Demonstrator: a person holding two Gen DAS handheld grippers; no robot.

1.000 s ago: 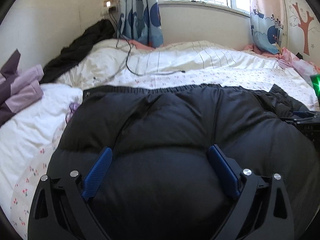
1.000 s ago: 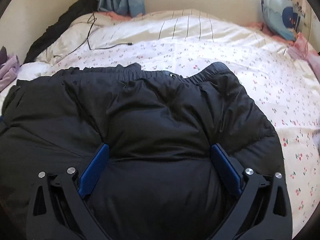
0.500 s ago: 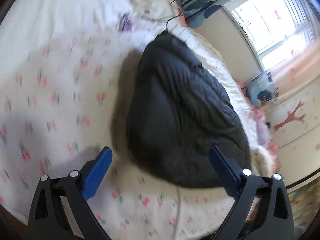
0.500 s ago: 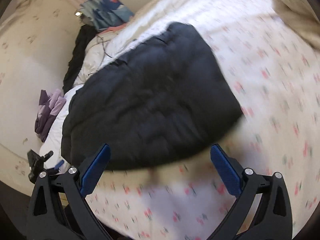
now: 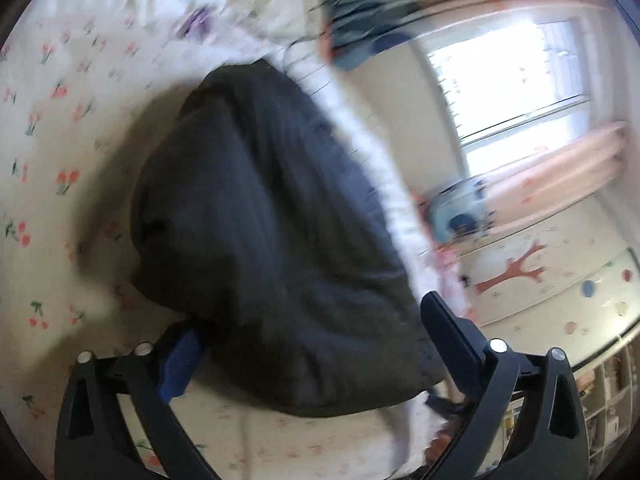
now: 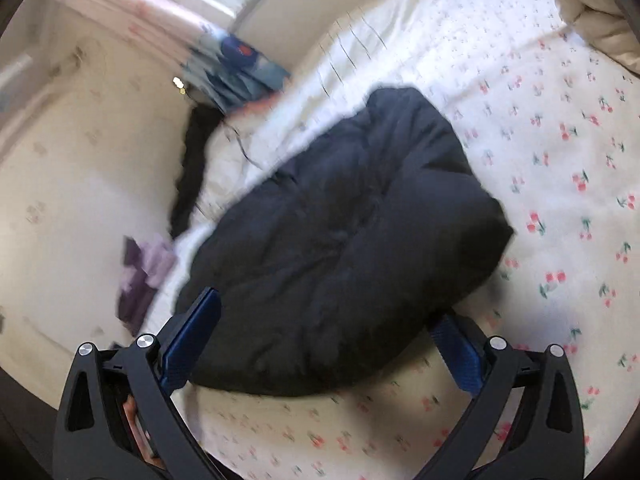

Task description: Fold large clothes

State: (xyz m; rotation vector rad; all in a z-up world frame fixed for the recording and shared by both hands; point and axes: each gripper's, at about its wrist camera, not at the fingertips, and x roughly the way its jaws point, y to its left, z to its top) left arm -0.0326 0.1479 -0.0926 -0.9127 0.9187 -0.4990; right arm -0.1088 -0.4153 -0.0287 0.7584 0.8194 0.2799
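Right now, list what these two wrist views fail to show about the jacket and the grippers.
- Left wrist view: motion blur smears the black padded jacket; its seams and fastenings are unreadable.
- Left wrist view: the left gripper has one blue pad tucked behind the jacket's edge; contact cannot be judged.
- Right wrist view: the jacket's underside and folded-in parts are hidden by its own bulk.
- Right wrist view: the right gripper body is cut off by the bottom edge.

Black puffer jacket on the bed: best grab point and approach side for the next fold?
Probably the near rounded edge of the black puffer jacket, where the bundle thins onto the cherry-print sheet. Come in low from the near side, one finger under the edge: its middle looks too bulky to pinch. Both grippers are open.
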